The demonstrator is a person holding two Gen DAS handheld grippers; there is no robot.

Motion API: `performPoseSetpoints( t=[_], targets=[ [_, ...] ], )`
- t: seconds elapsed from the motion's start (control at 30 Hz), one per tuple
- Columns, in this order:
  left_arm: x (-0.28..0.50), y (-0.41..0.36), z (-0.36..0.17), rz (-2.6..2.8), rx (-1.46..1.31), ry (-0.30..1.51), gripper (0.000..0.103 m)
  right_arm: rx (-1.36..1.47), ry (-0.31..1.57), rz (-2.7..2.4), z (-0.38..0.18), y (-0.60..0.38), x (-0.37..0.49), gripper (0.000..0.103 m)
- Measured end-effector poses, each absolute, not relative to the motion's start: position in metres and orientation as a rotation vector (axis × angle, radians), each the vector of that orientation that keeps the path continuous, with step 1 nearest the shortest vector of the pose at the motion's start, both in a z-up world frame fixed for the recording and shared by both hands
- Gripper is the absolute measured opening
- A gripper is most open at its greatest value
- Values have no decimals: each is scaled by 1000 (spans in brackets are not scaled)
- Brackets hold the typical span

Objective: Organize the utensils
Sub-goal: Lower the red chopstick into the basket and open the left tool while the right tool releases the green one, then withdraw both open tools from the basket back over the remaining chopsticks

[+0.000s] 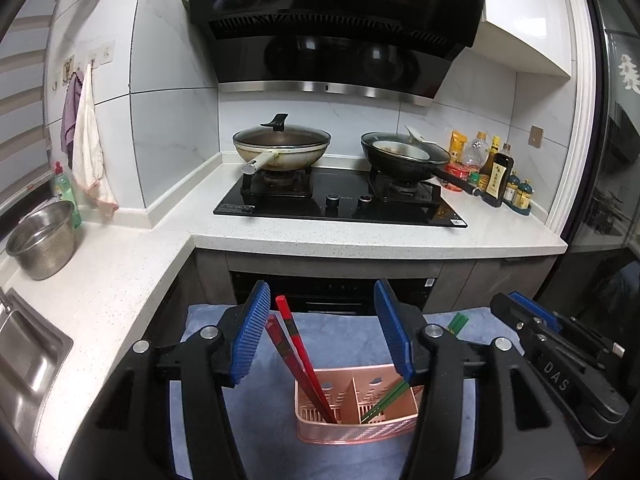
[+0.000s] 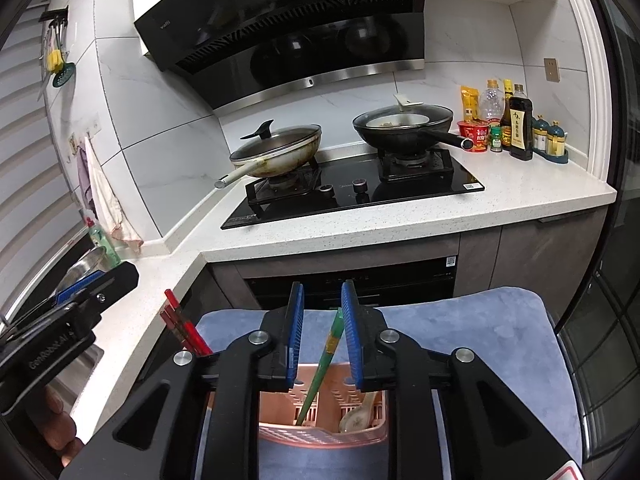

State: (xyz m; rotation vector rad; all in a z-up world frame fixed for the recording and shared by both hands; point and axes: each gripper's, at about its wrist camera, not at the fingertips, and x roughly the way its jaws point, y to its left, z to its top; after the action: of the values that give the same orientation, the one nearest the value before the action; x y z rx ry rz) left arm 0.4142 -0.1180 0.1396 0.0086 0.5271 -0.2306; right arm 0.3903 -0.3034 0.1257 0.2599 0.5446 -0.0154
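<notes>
Above a pink caddy (image 1: 356, 412) on a blue cloth (image 1: 348, 344), the left hand-held gripper (image 1: 322, 332) stands spread wide, its pads clear of the red chopsticks (image 1: 298, 354) leaning in the caddy's left compartment. The right hand-held gripper (image 2: 322, 332) is parted narrowly around green chopsticks (image 2: 322, 364) in the middle compartment, apparently not pressing them; a spoon (image 2: 358, 414) lies in the right one. Either steeply tilted pair could catch a pad as the grippers lift and tip the light caddy. Legible: "DAS" and "GenRobot.AI" on the grippers; the hood's (image 1: 332, 24) logo and bottle labels behind the caddy are unreadable.
</notes>
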Motion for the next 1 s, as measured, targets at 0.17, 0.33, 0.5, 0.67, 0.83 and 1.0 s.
performPoseSetpoints(
  t=[0.17,0.33,0.5,0.67,0.83,1.0],
  targets=[
    [403,-120,138,-228,25,530,51,254,547,-11,127,-301,379,20],
    [391,-118,135,-223,41,534,51,245,555,-9,124,-296,362,20],
    [374,-113,132,-222,46,540,51,239,557,-1,124,-293,338,20],
    [347,-102,121,-222,48,554,51,223,567,8,116,-286,301,21],
    [313,-87,99,-209,62,584,51,188,619,3,90,-276,261,25],
    [274,-76,69,-206,93,625,51,130,670,-15,60,-265,214,25]
  ],
)
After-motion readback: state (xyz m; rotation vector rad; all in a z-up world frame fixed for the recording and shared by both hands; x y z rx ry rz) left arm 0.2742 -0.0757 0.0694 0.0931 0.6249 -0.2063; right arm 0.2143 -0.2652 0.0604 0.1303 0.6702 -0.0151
